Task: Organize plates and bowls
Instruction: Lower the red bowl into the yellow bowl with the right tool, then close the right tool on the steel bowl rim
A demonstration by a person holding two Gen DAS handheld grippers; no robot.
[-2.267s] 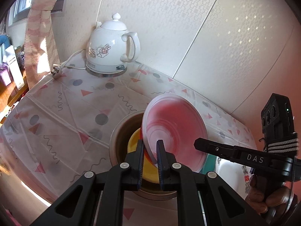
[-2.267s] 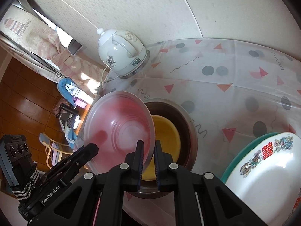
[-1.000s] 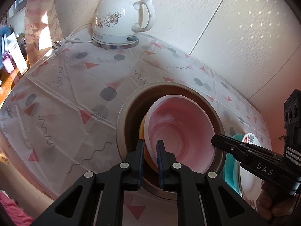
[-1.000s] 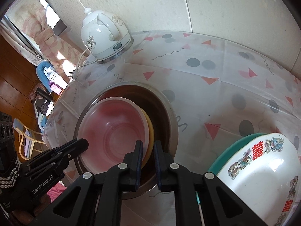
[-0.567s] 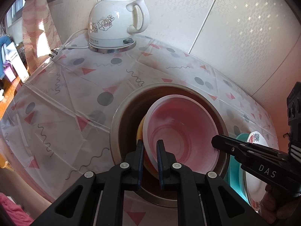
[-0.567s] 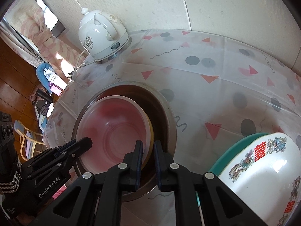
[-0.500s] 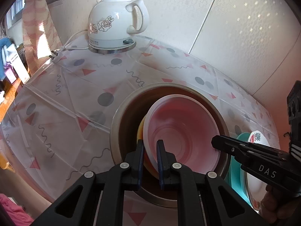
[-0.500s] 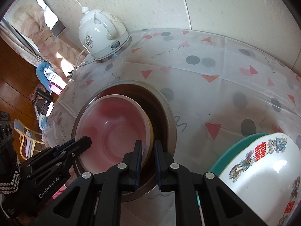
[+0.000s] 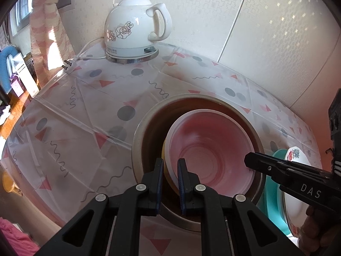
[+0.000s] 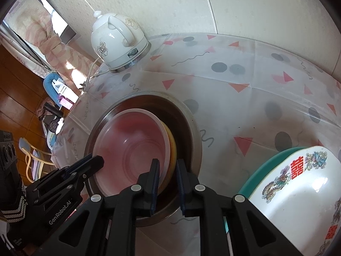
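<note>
A pink bowl point(image 9: 211, 147) point(image 10: 132, 147) sits nested on a yellow bowl point(image 10: 173, 149) inside a large steel basin point(image 9: 145, 132) point(image 10: 191, 132). My left gripper point(image 9: 170, 170) straddles the pink bowl's near rim, jaws slightly parted. My right gripper point(image 10: 167, 170) straddles the opposite rim, jaws slightly parted as well; whether the pads still touch the rim is unclear. Each gripper also shows in the other's view, the right one point(image 9: 277, 168) and the left one point(image 10: 85, 166).
A white electric kettle point(image 9: 136, 29) point(image 10: 116, 40) with cord and plug stands at the back by the wall. A white patterned plate point(image 10: 298, 196) on a teal plate point(image 10: 268, 166) lies to the right. The patterned tablecloth point(image 9: 85, 106) drops off at the left.
The pink bowl has been lowered from a tilted, raised hold down into the basin onto the yellow bowl. Both grippers' jaws have widened slightly around its rim.
</note>
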